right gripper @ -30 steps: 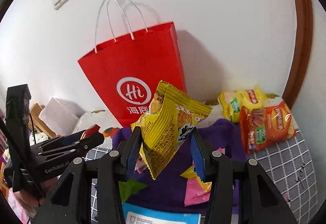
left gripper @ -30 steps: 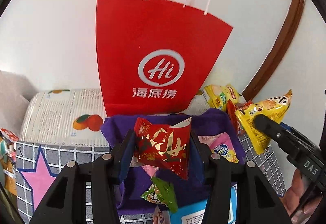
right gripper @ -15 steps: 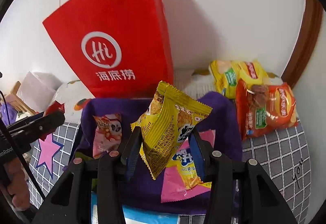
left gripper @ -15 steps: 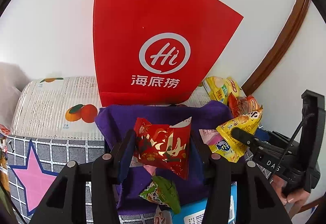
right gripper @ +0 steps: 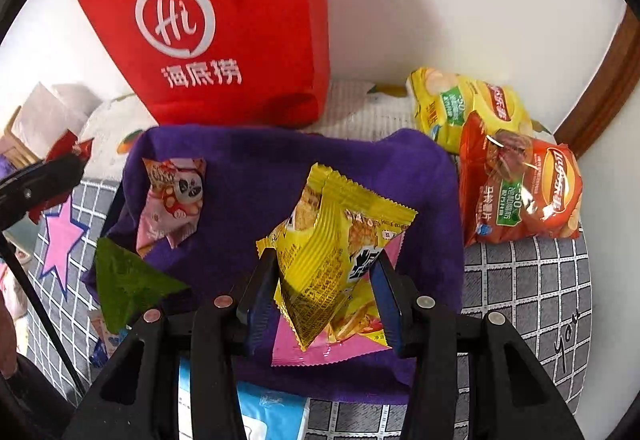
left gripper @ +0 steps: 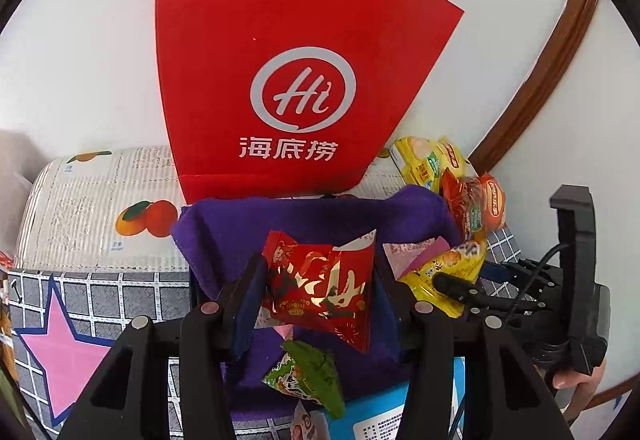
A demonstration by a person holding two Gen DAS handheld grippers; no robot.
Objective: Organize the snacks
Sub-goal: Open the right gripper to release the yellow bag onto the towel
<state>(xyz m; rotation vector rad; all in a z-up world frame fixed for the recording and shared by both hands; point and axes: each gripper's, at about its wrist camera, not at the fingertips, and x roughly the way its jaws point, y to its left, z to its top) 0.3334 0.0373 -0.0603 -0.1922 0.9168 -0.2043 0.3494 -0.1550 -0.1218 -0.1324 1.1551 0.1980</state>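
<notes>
My left gripper [left gripper: 320,280] is shut on a red foil snack packet [left gripper: 320,286], held over a purple cloth [left gripper: 312,224]. My right gripper [right gripper: 324,280] is shut on a yellow snack packet [right gripper: 332,252], low over the same purple cloth [right gripper: 260,175]. In the left wrist view the right gripper [left gripper: 452,286] shows at the right with the yellow packet [left gripper: 448,266]. On the cloth lie a pink panda packet [right gripper: 172,203], a green packet [right gripper: 124,280] and a pink packet [right gripper: 320,348] under the yellow one. A red paper bag [left gripper: 288,87] stands against the wall behind.
Two chip bags, yellow [right gripper: 464,107] and orange [right gripper: 520,187], lie at the right by a brown wooden frame [right gripper: 600,95]. A blue box [right gripper: 264,408] sits at the cloth's near edge. The grey checked mat [right gripper: 528,300] carries a pink star [left gripper: 60,348]. A fruit-printed white pack [left gripper: 100,207] lies at the back left.
The right gripper has come down and tilted toward the cloth with the yellow packet. The left gripper has tipped slightly downward, still holding the red packet.
</notes>
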